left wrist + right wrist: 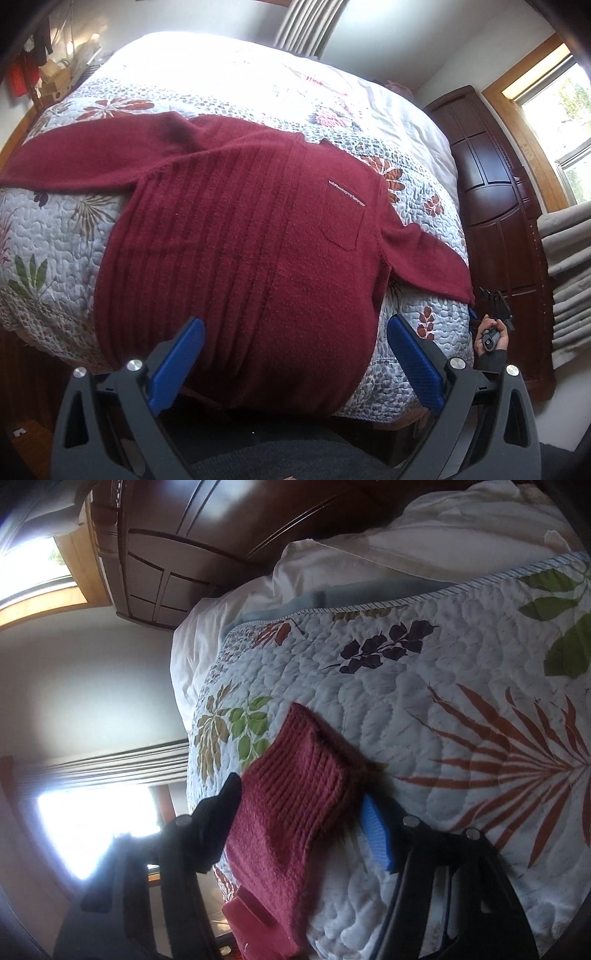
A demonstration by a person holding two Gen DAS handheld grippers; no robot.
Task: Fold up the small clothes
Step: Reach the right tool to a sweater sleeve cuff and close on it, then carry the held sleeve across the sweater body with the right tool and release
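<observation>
The left tool [295,354] is released, its blue pads [415,360] spread wide on either side of the sweater's [243,236] near hem and not touching it. The right tool [301,823] is rolled on its side with its fingers either side of the ribbed cuff [299,775] of the right sleeve [424,258]; a gap shows at the blue pad, so it looks parted around the cuff, not yet clenched on it.

The maroon sweater lies spread flat on the quilted bed [62,229], body near, left sleeve [96,155] running far left, right sleeve hanging off the bed's right edge beside a dark wooden cabinet [495,192].

The step in hand appears to be taking the right sleeve to fold it in over the body. To do it well, seat the cuff deep between the pads before closing, grip both layers of knit, then lift only enough to clear the quilt and carry the sleeve left across the chest pocket [343,218], laying it straight so no bunching forms at the shoulder.
</observation>
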